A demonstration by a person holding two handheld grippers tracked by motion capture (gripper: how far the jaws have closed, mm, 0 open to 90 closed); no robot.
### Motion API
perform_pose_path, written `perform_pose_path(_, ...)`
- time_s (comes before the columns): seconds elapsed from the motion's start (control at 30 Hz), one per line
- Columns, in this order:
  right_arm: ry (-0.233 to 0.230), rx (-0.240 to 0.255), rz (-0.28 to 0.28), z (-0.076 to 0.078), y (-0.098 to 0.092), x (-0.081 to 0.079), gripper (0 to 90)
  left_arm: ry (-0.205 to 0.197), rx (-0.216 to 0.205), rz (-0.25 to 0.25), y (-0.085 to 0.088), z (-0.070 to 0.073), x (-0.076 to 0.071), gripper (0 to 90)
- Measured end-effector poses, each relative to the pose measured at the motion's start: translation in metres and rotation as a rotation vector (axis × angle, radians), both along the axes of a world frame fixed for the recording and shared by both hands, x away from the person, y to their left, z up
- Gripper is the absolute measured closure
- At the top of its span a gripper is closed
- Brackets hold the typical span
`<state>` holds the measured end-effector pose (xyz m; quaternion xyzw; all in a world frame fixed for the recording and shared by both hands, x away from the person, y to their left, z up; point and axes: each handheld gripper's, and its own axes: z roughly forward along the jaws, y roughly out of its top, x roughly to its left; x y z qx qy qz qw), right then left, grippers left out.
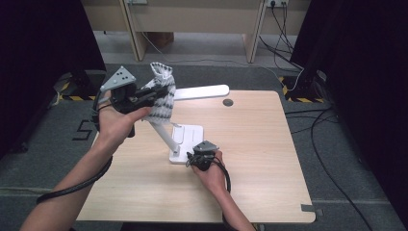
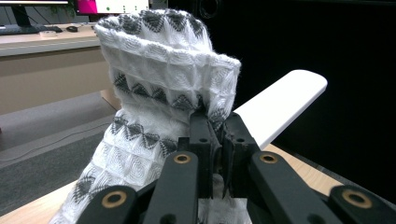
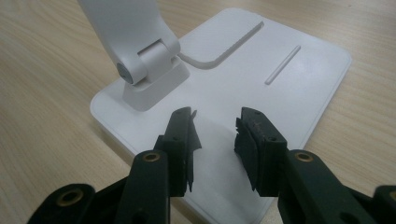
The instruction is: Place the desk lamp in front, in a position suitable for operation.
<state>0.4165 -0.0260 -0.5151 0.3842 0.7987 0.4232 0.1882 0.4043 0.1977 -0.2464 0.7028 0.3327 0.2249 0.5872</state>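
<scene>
**Patterned Cloth Pinched at the Lamp Arm, Base Steadied Below**

High view: left gripper [image 1: 155,94] raised over the far left of the table [image 1: 260,163], clamped onto a white-and-grey patterned cloth [image 1: 161,91] draped at the elbow of a white desk lamp [image 1: 202,91]. Cloth bunched upward, top end standing above the lamp arm, lower part hanging down along the slanted stem. Right gripper [image 1: 191,156] low at the near edge of the lamp base [image 1: 190,134], pointing at it. Dark round grommet [image 1: 228,102] set in the tabletop beyond the lamp head.

Left gripper view: jaws nearly together, fabric of the cloth [image 2: 159,79] squeezed between the pads and spilling out on both sides. Flat white lamp head [image 2: 285,100] stretching away just behind the cloth, to the right.

Right gripper view: jaws parted, nothing between them, tips hovering just above the near corner of the lamp base [image 3: 280,74]. Hinge block of the stem [image 3: 149,65] just ahead to the left. Whether the tips press on the base: cannot tell.

Step in hand, by judgement: drawing the cloth off the lamp, or wiping the arm with it, while the base is kept from shifting. Next move calls for a steady pull or sweep along the arm, firm pinch kept, no snagging at the elbow, and the right side ready to press down should the lamp tip.
</scene>
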Motion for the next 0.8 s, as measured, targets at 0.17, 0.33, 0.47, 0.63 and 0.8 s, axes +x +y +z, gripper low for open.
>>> perform_pose_path(0.17,-0.002,-0.002,0.0,0.0,0.0,0.0,65.7,-0.001,0.004,-0.011,-0.007,0.001,0.001,84.0)
perform_pose_path(0.33,-0.003,-0.002,0.0,0.0,0.0,0.0,65.7,-0.001,0.007,-0.018,-0.012,0.003,0.003,83.9)
perform_pose_path(0.47,-0.004,-0.003,0.0,0.0,0.0,0.0,65.7,-0.002,0.009,-0.023,-0.016,0.003,0.003,84.0)
perform_pose_path(0.63,-0.004,-0.002,0.0,0.0,0.0,0.0,65.7,-0.003,0.01,-0.027,-0.02,0.004,0.004,83.9)
perform_pose_path(0.8,-0.003,-0.002,0.0,0.0,0.0,0.0,65.7,-0.003,0.011,-0.034,-0.025,0.005,0.006,84.0)
